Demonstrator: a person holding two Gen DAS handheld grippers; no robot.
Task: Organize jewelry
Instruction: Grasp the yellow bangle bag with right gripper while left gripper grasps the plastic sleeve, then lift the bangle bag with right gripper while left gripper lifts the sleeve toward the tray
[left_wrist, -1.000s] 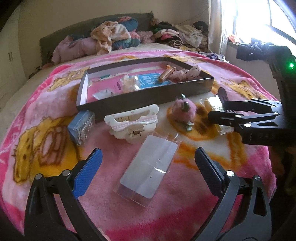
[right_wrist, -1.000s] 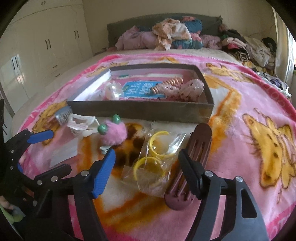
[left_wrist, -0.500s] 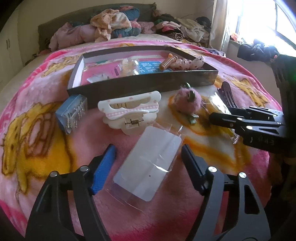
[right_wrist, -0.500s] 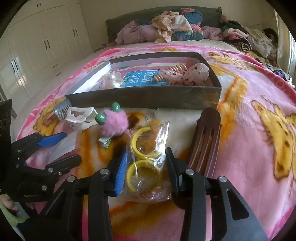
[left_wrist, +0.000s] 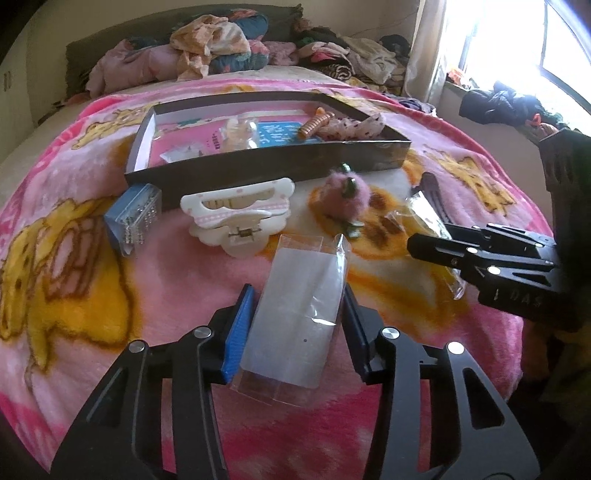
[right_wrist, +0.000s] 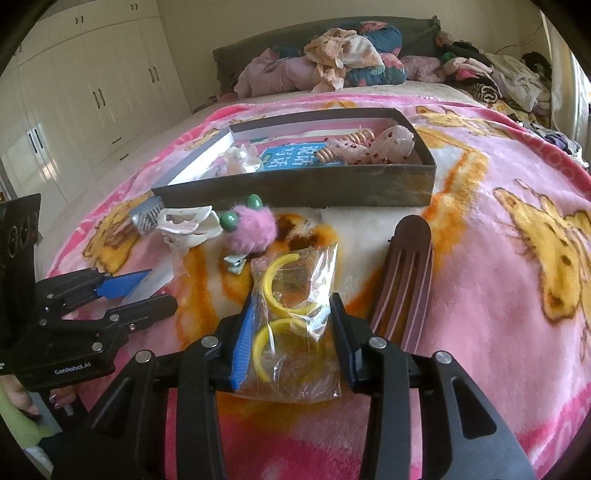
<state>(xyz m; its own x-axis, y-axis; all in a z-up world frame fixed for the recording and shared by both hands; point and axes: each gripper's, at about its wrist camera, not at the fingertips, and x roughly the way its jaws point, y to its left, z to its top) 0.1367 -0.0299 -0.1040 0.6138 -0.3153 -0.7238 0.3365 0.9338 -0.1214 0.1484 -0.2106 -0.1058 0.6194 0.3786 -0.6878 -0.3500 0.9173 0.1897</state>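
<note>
A dark shallow box (left_wrist: 280, 168) (right_wrist: 295, 188) sits on the pink blanket and holds several jewelry pieces. My left gripper (left_wrist: 297, 325) straddles a clear flat packet (left_wrist: 295, 314), its fingers close against the packet's two sides. My right gripper (right_wrist: 291, 332) is closed on a clear bag of yellow hoops (right_wrist: 291, 317), which also shows in the left wrist view (left_wrist: 428, 225). Both packets lie on the blanket in front of the box.
In front of the box lie a white hair claw (left_wrist: 236, 218), a pink fuzzy clip (left_wrist: 347, 195) (right_wrist: 251, 229), a blue card of studs (left_wrist: 135, 218) and a brown hair clip (right_wrist: 406, 280). Piled clothes (right_wrist: 332, 62) lie at the bed's far end.
Both grippers have moved forward and down over their packets and have narrowed from wide open to closed against them.
</note>
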